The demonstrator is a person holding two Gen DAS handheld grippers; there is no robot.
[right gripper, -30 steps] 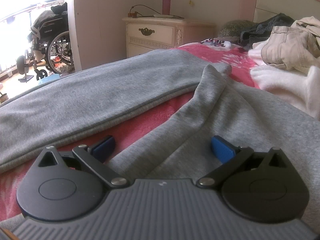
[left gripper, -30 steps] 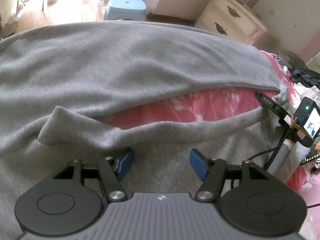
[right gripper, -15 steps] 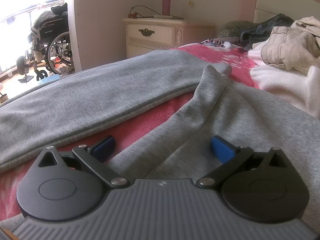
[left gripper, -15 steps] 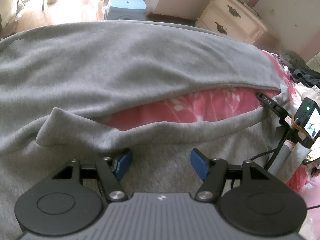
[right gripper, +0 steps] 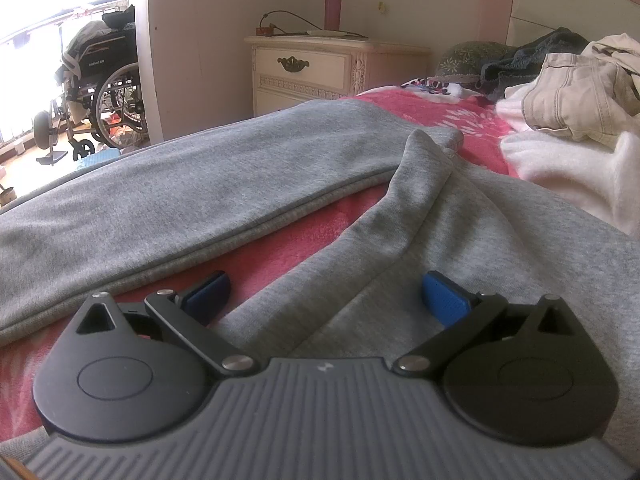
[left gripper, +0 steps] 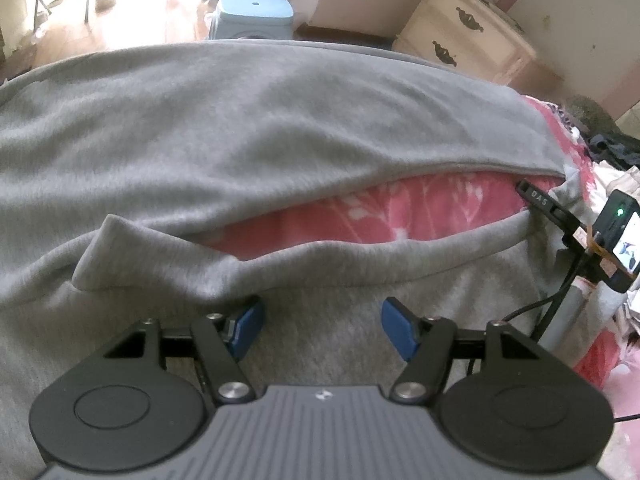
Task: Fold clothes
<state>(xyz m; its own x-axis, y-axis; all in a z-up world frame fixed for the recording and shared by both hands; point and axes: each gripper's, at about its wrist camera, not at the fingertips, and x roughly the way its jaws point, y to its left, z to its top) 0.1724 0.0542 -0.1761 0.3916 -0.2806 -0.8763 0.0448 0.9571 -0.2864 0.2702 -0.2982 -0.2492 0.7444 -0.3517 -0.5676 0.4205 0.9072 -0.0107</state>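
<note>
- While both tools sit low over it, the gray garment (left gripper: pixel 256 128) covers most of the bed (left gripper: pixel 420 216): one long panel across the far side, a second part nearer, w/ a strip of pink floral cover showing between them.
- Near part's edge is a rolled fold (left gripper: pixel 304 256), running from a loose corner at left to the far right, where it meets the right tool's finger.
- Change vs. 1 s ago: almost none. In the left view the fold sits a touch lower and closer to the pads; right view looks the same. Reads as a pause or a slow creep toward the fold, not a grab yet, so the fold step prob. hasn't begun.
- Left gripper (left gripper: pixel 322 326): jaws wide, nothing between the blue pads, hovering just short of the fold over gray cloth.
- Right gripper (right gripper: pixel 328 294): jaws wide too, holding nothing; straddles the near part's edge, left pad over pink cover, right pad over gray.
- Other clothes (right gripper: pixel 576 92) piled near the headboard, well apart from the garment.
- Wheelchair (right gripper: pixel 100 92) by the window; its backrest has white lettering, too small to read.
- Nightstand (right gripper: pixel 320 68) by the wall, pink cup on top.
- Writing: "DAS" printed on the right tool's finger (left gripper: pixel 538 200), seen from the left cam. Nothing else legible.
</note>
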